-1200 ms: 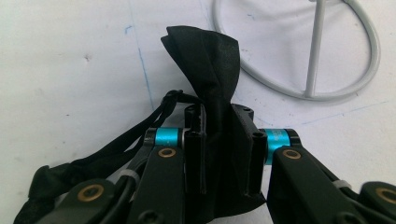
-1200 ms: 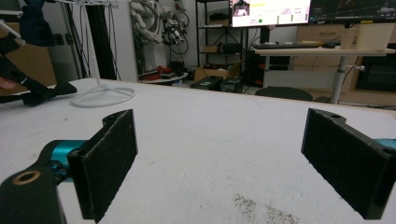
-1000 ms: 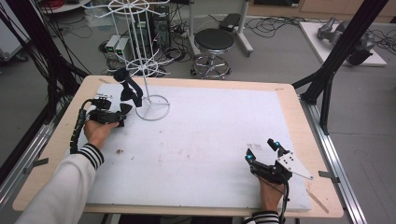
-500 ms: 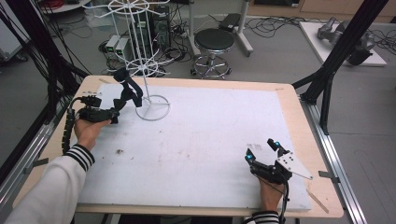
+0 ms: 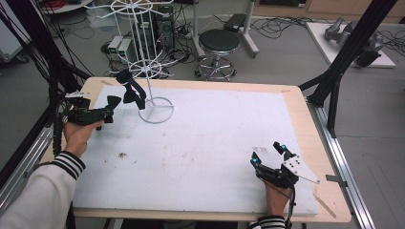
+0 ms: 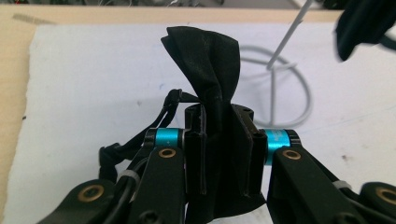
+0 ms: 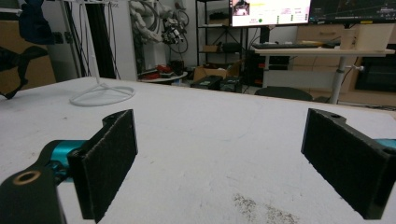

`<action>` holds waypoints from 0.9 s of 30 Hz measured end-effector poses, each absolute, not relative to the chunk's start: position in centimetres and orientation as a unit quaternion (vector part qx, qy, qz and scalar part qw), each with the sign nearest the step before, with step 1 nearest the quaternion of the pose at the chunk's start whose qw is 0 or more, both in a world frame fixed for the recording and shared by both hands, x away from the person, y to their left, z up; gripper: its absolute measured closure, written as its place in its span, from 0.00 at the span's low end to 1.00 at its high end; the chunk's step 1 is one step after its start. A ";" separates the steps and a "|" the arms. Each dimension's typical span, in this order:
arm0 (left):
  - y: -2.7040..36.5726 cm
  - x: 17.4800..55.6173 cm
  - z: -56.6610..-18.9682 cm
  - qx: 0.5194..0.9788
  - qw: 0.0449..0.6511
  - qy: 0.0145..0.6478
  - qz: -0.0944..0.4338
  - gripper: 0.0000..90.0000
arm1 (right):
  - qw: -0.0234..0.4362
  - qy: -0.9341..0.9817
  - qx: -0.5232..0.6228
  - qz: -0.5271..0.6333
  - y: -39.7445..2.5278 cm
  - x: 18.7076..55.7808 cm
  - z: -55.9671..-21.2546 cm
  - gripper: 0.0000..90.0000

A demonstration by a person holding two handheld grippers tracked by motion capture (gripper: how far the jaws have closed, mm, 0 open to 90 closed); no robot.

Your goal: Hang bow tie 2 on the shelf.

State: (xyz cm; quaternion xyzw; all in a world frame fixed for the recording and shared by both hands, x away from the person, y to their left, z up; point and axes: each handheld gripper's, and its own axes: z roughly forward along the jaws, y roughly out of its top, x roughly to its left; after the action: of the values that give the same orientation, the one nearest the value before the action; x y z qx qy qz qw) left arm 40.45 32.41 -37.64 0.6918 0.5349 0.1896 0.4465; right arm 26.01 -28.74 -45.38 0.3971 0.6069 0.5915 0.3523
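My left gripper (image 5: 106,116) hovers at the table's far left, shut on a piece of black cloth (image 5: 113,102). In the left gripper view the cloth (image 6: 212,70) fans upward from between the closed jaws of that gripper (image 6: 224,154), and a thin black strap (image 6: 170,100) loops off its left side. A second black cloth item (image 5: 131,90) hangs from the white wire rack (image 5: 145,71), just right of the held cloth. My right gripper (image 5: 270,157) rests open near the table's front right; in its own view the right gripper (image 7: 224,163) has nothing between its fingers.
The rack's ring base (image 5: 156,109) stands on the white mat (image 5: 215,133) at the back left. A wooden table edge (image 5: 305,124) borders the mat. A stool (image 5: 218,43) and cables lie on the floor beyond. Small dark specks (image 5: 122,154) mark the mat.
My left gripper has pulled leftward, away from the rack, carrying the black cloth with it. The right gripper has stayed put.
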 end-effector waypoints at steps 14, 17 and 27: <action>33.8 39.2 -35.8 0.679 0.486 0.512 0.202 0.84 | 0.353 0.607 0.397 0.592 -28.7 26.0 -45.4 0.11; 34.2 39.1 -35.5 0.677 0.494 0.507 0.204 0.84 | 0.353 0.607 0.397 0.592 -28.7 26.0 -45.4 0.11; 35.0 38.9 -33.9 0.678 0.520 0.477 0.208 0.84 | 0.353 0.607 0.397 0.591 -28.7 26.0 -45.4 0.11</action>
State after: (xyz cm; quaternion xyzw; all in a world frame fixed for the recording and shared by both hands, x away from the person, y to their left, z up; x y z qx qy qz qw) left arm 38.89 35.04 -33.90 0.6776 0.4766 0.2077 0.5201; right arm 26.02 -28.73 -45.39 0.3967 0.6071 0.5911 0.3531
